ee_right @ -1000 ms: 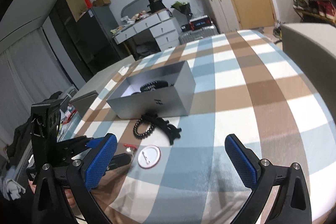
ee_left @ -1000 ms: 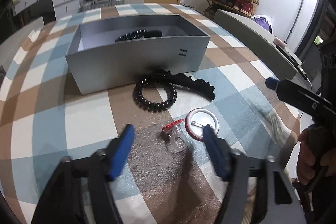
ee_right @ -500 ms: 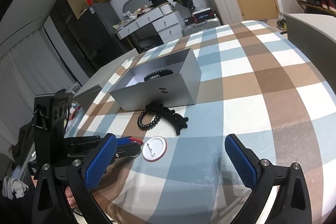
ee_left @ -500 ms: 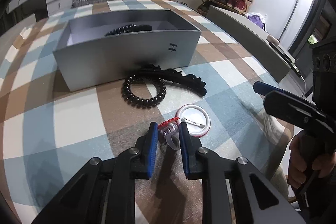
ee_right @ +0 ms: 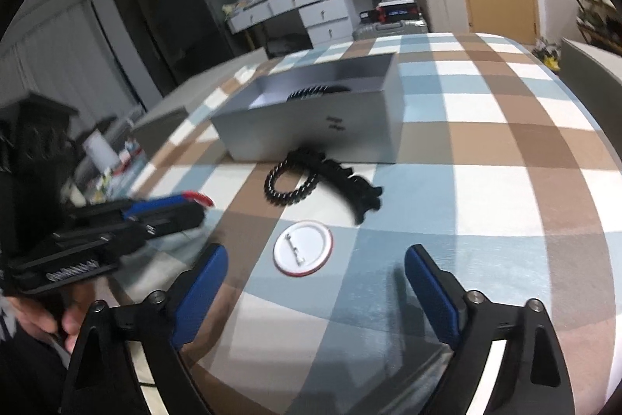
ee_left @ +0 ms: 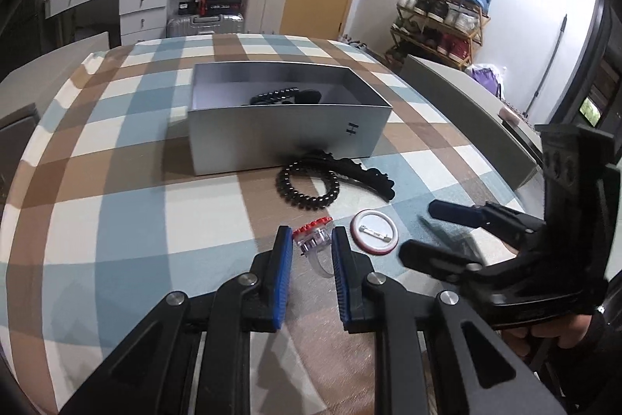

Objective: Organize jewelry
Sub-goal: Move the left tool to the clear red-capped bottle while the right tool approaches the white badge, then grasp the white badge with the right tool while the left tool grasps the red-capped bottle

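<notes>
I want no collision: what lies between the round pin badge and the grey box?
In both views: the black spiral hair tie and black hair clip.

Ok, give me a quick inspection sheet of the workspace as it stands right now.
Surface: checked tablecloth, flat.
Job's things: grey box open, dark beads inside; black spiral band and black hair clip before it; round pin badge face down; red-topped ring.
Clutter: nothing seen.
Grippers: left gripper shut on the ring; right gripper open near the badge, jaws just been closing, nothing gripped.
Cables: nothing seen.
Surroundings: drawers, suitcases, shoe rack.
</notes>
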Tool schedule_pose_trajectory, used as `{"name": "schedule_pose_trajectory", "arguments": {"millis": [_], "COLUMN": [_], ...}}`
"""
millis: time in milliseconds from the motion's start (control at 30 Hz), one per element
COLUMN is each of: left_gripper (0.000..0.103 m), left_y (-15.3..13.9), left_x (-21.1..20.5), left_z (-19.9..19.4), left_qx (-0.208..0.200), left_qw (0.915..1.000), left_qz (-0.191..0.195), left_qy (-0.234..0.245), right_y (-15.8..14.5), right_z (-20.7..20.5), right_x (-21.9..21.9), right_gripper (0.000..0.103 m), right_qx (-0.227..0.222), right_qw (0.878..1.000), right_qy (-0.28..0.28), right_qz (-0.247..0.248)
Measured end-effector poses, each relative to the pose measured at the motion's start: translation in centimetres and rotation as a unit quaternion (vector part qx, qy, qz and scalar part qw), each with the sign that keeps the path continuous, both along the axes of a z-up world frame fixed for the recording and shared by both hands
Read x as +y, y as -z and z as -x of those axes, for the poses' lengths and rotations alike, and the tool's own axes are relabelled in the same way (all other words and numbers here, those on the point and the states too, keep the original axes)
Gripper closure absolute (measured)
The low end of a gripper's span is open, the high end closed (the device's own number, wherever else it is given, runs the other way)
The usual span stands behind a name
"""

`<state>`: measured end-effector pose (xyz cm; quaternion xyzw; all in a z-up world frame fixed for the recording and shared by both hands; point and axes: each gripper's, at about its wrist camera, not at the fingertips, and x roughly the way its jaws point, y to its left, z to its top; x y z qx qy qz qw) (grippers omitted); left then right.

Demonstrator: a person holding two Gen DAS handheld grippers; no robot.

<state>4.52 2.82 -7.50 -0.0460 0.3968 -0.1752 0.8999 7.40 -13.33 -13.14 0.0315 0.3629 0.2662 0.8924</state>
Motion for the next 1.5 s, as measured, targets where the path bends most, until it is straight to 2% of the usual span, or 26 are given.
{"name": "schedule_pose_trajectory", "arguments": {"millis": [233,400,467,533,600,767,933,1167,1300,1500], "left_gripper": [0.088,0.088,0.088,0.088,0.088,0.088,0.088,0.088,0.088,0.088], "left_y": [0.0,0.1,0.1,0.1,0.1,0.0,-0.6,-3.1,-4.4,-5.1], "left_x": [1.1,1.5,1.6,1.7,1.8,1.9,2.0,1.9,1.7,1.6], "left_z": [0.5,0.7,0.8,0.8,0.8,1.0,0.5,-1.4,-3.0,-5.9], "left_qx": [-0.002,-0.003,-0.005,-0.005,-0.004,-0.007,-0.013,-0.036,-0.047,-0.054], "left_qw": [0.9999,0.9999,0.9998,0.9998,0.9998,0.9998,0.9998,0.9993,0.9988,0.9984], "left_qz": [0.001,0.001,-0.001,-0.001,0.001,-0.002,-0.006,-0.004,-0.004,-0.003], "left_qy": [-0.012,-0.016,-0.017,-0.018,-0.018,-0.020,-0.017,-0.013,-0.010,-0.013], "right_y": [0.6,0.9,0.9,0.8,0.8,0.8,-0.4,-3.7,-6.1,-8.6], "right_z": [-0.3,-0.2,0.1,0.3,0.5,0.4,0.6,0.2,-1.2,-3.9], "right_x": [2.9,4.8,5.2,5.4,5.5,4.9,4.3,3.0,2.1,1.7], "right_gripper": [0.031,0.040,0.049,0.062,0.062,0.063,0.062,0.062,0.062,0.062], "right_qx": [-0.012,-0.041,-0.052,-0.052,-0.061,-0.051,-0.062,-0.087,-0.096,-0.110], "right_qw": [0.997,0.989,0.988,0.988,0.987,0.990,0.993,0.995,0.995,0.993], "right_qy": [-0.005,0.002,-0.006,-0.018,-0.019,-0.020,-0.022,-0.030,-0.037,-0.041], "right_qz": [0.070,0.142,0.148,0.143,0.150,0.128,0.097,0.043,0.008,-0.014]}}
